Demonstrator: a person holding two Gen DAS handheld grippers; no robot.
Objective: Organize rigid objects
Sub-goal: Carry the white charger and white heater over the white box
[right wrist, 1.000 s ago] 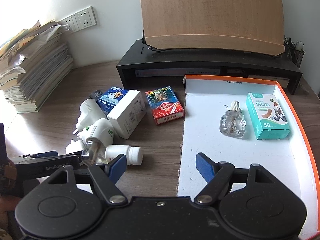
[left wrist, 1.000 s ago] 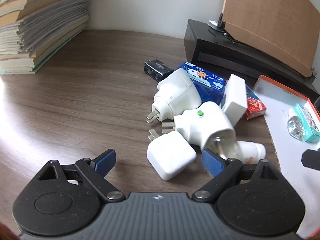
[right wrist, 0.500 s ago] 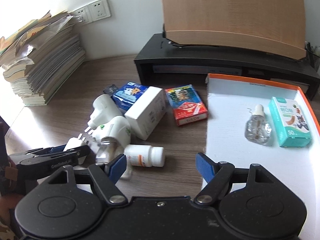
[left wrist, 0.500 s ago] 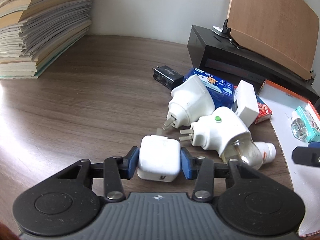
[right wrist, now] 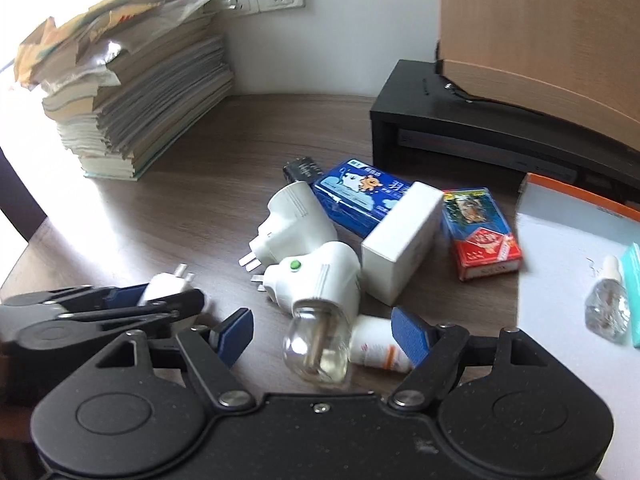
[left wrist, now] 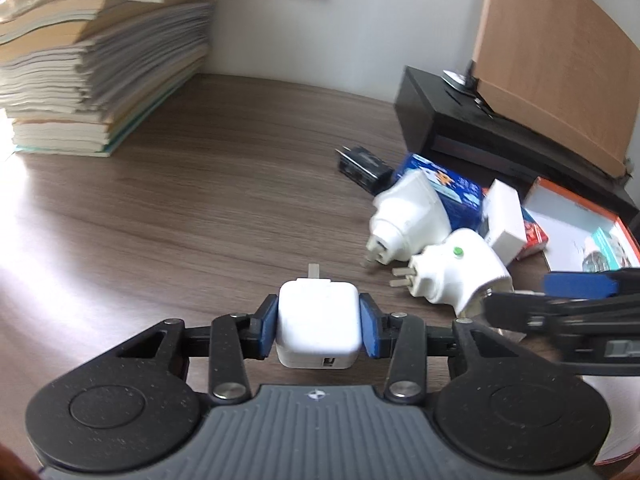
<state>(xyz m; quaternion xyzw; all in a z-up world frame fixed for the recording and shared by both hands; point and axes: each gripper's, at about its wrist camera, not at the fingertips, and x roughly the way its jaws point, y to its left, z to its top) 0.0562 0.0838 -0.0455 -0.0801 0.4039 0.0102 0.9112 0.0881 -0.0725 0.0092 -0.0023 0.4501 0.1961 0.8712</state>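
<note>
On the dark wooden desk [right wrist: 248, 140], the orange-rimmed white tray [right wrist: 560, 248] holds only two items; boxes, plug-in vaporizers and a pill bottle wait outside. The left gripper [left wrist: 319, 322] clamps the white square charger [left wrist: 318, 320]; the right gripper [right wrist: 322, 334] hangs wide open above the clutter.

We are seeing the small white pill bottle with the orange label [right wrist: 380, 350] only in part, its right end sitting behind a blue pad of the wide-open right gripper [right wrist: 322, 334]. The orange-rimmed white tray [right wrist: 568, 240] is running off the right edge, and the teal flat box [right wrist: 635, 280] in it is showing only a sliver. In the left wrist view, the tray's contents [left wrist: 604, 248] are blurring too much to read.
</note>
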